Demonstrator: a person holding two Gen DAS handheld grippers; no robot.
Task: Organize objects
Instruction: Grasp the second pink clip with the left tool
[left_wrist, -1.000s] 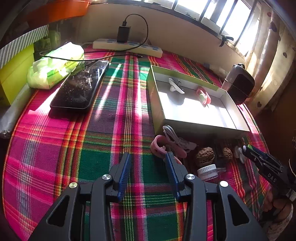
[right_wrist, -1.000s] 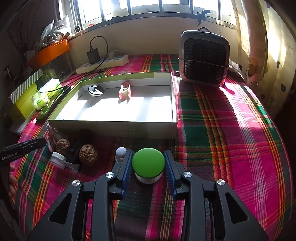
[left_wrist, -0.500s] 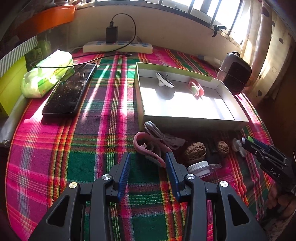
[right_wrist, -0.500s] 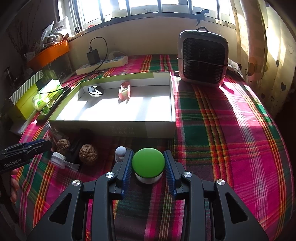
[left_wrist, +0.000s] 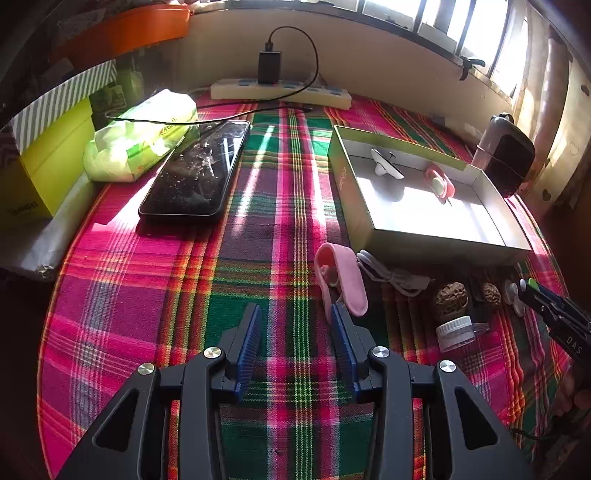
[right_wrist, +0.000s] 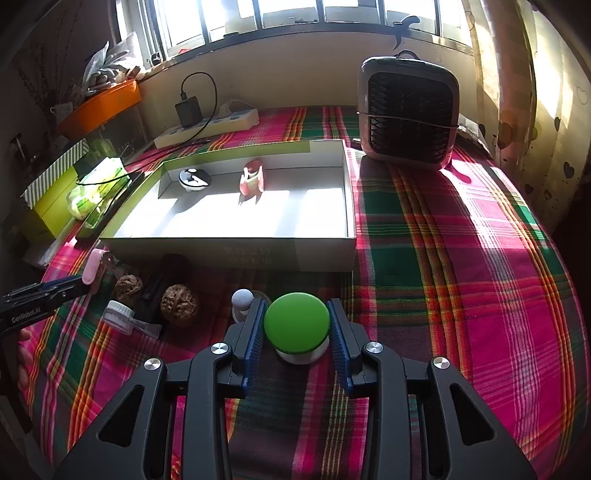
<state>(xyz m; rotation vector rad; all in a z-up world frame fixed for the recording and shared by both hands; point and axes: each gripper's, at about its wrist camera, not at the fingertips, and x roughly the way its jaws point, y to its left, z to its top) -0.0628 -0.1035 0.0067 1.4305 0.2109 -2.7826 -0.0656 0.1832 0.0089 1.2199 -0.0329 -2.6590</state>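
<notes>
Left gripper (left_wrist: 295, 332): jaws parted, nothing between them; curved pink silicone clip (left_wrist: 341, 278) touches its right fingertip, just beside the shallow green-walled cardboard tray (left_wrist: 369, 225). Right gripper (right_wrist: 297, 328): pads flank the green-domed white-based button (right_wrist: 297, 326); contact unclear.

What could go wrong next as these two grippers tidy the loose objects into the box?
The right gripper brackets the green-capped jar; a grip on its rounded cap may slip. The left gripper has the pink clip against one finger only, so closing might push it aside. The box wall needs clearing.
</notes>
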